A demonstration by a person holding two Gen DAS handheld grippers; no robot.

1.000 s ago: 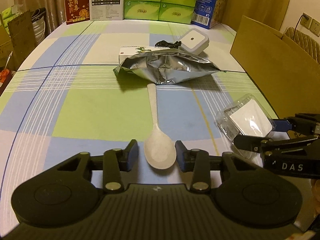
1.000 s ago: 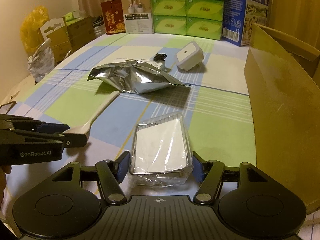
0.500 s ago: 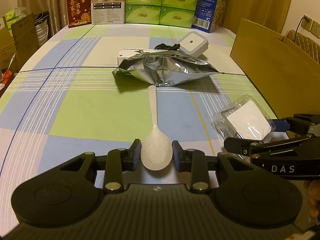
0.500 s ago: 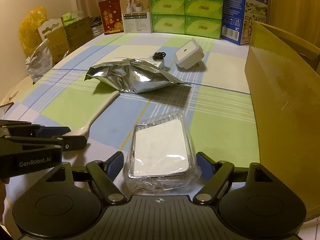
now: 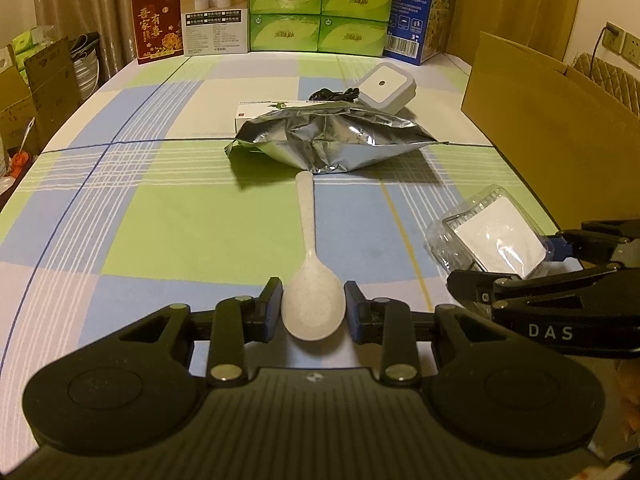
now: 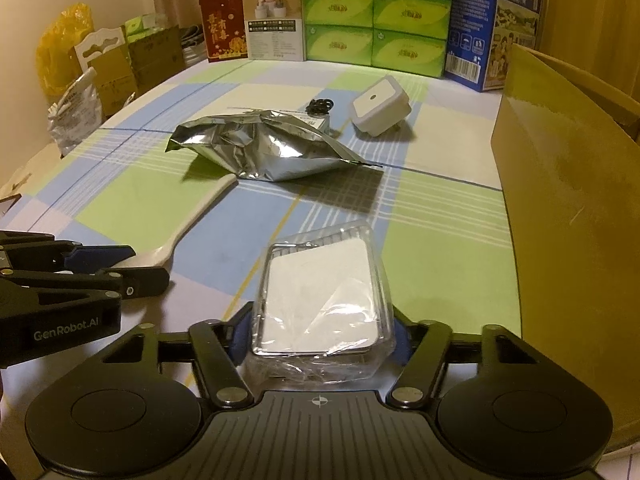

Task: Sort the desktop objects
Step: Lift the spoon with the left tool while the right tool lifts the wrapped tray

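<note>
A pale speckled spoon (image 5: 306, 216) points its handle at a crumpled silver foil bag (image 5: 332, 140). My left gripper (image 5: 314, 312) is shut on the spoon's bowl, one finger against each side. A clear plastic box (image 6: 320, 280) with a white insert sits tilted between the fingers of my right gripper (image 6: 320, 336), which is shut on it; the box hides the fingertips. In the right wrist view the left gripper (image 6: 148, 268) holds the spoon (image 6: 200, 208) at the left. In the left wrist view the right gripper (image 5: 508, 264) holds the plastic box (image 5: 492, 228) at the right.
Behind the foil bag (image 6: 264, 148) lie a flat white carton (image 5: 256, 114), a black cable (image 5: 332, 94) and a white square plug (image 5: 386, 86). A tall cardboard box (image 6: 568, 200) lines the right side. Green tissue boxes (image 5: 320, 4) and cartons stand along the far edge.
The left fingers closed onto the spoon's bowl. The right fingers opened a little, then closed on the plastic box, which now sits higher and closer to the camera. Both views have risen slightly.
</note>
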